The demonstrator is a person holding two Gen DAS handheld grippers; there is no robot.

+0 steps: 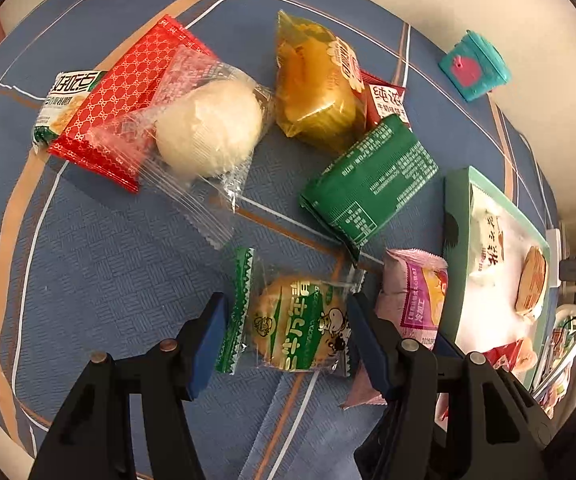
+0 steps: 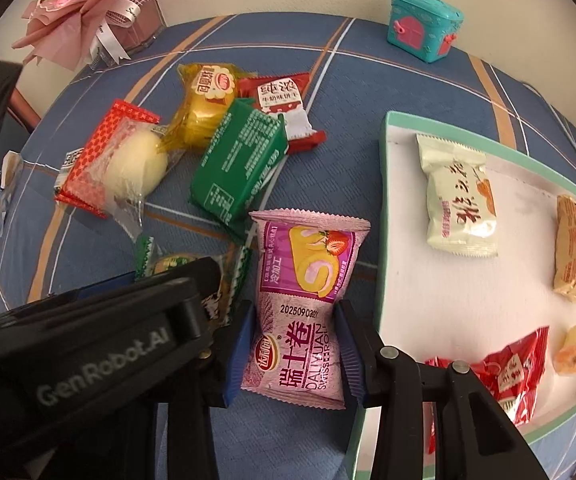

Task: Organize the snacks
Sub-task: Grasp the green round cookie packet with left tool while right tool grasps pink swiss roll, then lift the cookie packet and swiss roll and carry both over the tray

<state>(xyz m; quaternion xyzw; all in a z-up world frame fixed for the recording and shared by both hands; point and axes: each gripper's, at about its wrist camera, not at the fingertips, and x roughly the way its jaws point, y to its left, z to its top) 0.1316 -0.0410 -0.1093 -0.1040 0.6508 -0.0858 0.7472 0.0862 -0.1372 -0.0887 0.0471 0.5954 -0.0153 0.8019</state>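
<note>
My left gripper [image 1: 288,304] is shut on a green-and-clear cracker packet [image 1: 292,324], its blue pads against the two wrapper ends, low over the blue plaid cloth. My right gripper [image 2: 295,312] is shut on a pink swiss roll packet [image 2: 308,280] and pinches its waist, just left of the teal-rimmed tray [image 2: 384,200]. The left wrist view shows that pink packet [image 1: 416,292] beside the tray [image 1: 456,200]. Loose snacks lie beyond: a green packet [image 2: 239,164], a yellow cake [image 2: 203,108], a red-and-white packet [image 2: 283,108] and a white bun in a red-edged wrapper [image 2: 127,164].
The tray holds a white packet [image 2: 460,200], a brown packet [image 2: 574,248], a jelly cup [image 2: 574,350] and a red packet [image 2: 504,372]. A teal toy box [image 2: 424,26] and a pink bouquet [image 2: 83,8] stand at the far edge. The left gripper's body [image 2: 87,340] sits close beside my right one.
</note>
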